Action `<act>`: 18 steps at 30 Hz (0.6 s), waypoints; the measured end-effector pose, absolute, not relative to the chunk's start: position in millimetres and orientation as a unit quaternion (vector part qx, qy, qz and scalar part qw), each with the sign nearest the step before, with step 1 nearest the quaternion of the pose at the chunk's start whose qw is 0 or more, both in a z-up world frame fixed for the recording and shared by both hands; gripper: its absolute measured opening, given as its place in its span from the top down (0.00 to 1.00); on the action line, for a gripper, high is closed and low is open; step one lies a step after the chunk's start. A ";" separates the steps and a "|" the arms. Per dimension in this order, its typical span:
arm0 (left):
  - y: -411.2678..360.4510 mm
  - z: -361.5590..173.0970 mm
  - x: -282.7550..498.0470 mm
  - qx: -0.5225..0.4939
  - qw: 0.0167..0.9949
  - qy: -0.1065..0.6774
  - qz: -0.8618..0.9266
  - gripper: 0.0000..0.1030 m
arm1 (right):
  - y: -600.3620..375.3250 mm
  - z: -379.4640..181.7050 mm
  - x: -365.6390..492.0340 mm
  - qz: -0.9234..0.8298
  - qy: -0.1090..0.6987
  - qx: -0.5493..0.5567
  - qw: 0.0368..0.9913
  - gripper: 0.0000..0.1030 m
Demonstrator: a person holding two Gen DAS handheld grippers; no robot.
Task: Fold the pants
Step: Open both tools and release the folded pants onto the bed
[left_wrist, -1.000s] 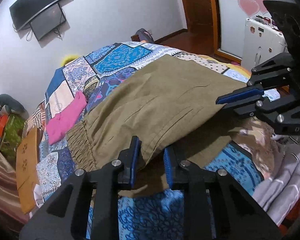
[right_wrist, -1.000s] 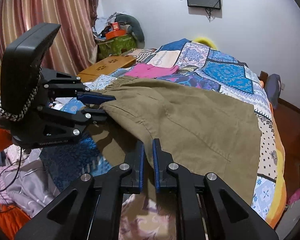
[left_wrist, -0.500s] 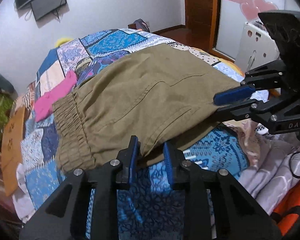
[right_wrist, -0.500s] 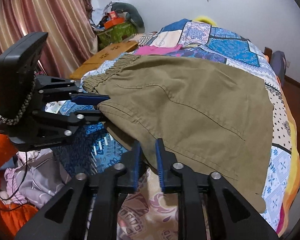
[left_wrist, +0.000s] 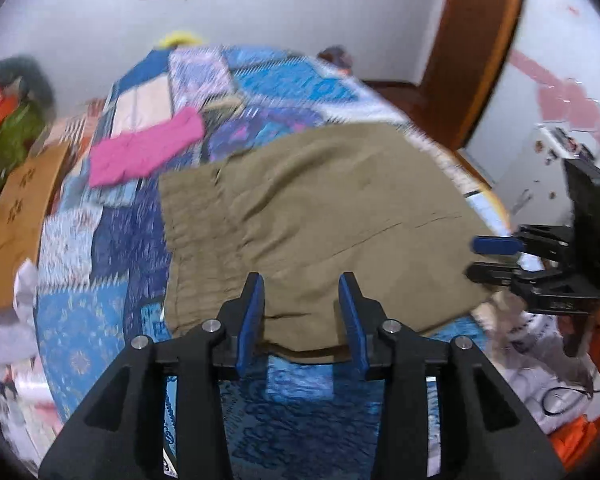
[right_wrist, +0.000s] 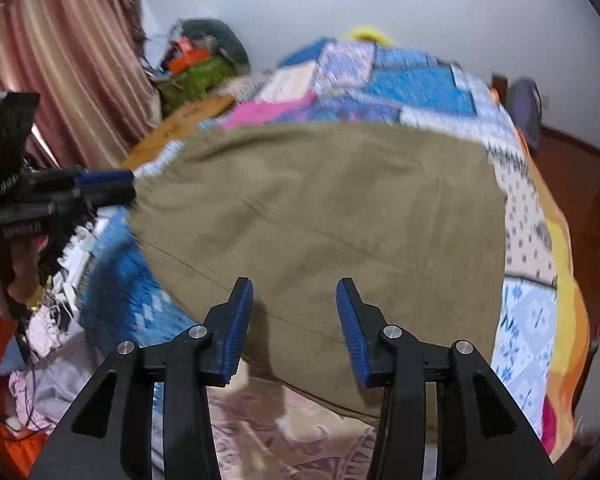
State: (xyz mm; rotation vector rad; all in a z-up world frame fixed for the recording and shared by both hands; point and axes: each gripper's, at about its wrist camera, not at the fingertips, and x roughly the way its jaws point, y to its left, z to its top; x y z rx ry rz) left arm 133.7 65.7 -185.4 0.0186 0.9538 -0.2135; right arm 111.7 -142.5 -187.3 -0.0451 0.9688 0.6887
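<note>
Olive-brown pants (left_wrist: pixel 332 216) lie folded flat on the patchwork bed (left_wrist: pixel 80 336), elastic waistband at the left. They also fill the middle of the right wrist view (right_wrist: pixel 340 220). My left gripper (left_wrist: pixel 302 312) is open and empty, its blue pads just above the near edge of the pants. My right gripper (right_wrist: pixel 294 320) is open and empty over the near hem. The right gripper also shows at the right of the left wrist view (left_wrist: pixel 496 258), and the left gripper at the left of the right wrist view (right_wrist: pixel 112 188).
A pink garment (left_wrist: pixel 144 148) lies on the bed beyond the waistband. A wooden board (left_wrist: pixel 16 216) sits at the bed's left side. Loose clothes and cables (left_wrist: pixel 540 360) pile at the near right. A door (left_wrist: pixel 472 52) and white cabinet (left_wrist: pixel 540 168) stand at the right.
Both grippers have opened and let go of the pants edge. The pants have dropped flat onto the bed. Both grippers have pulled back a little.
</note>
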 end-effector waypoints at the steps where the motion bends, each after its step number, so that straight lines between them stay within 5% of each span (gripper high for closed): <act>1: 68.2 -195.7 135.8 0.016 0.880 0.466 -0.089 0.62 | -146.3 -192.9 111.6 0.327 0.459 -0.010 0.826 0.61; 6: 84.3 -211.6 130.5 0.019 0.882 0.468 -0.059 0.43 | -165.0 -193.9 108.7 0.315 0.467 -0.002 0.827 0.59; 18: 106.7 -225.6 121.9 -0.037 0.877 0.476 -0.052 0.35 | -218.9 -212.1 103.2 0.255 0.490 0.016 0.833 0.55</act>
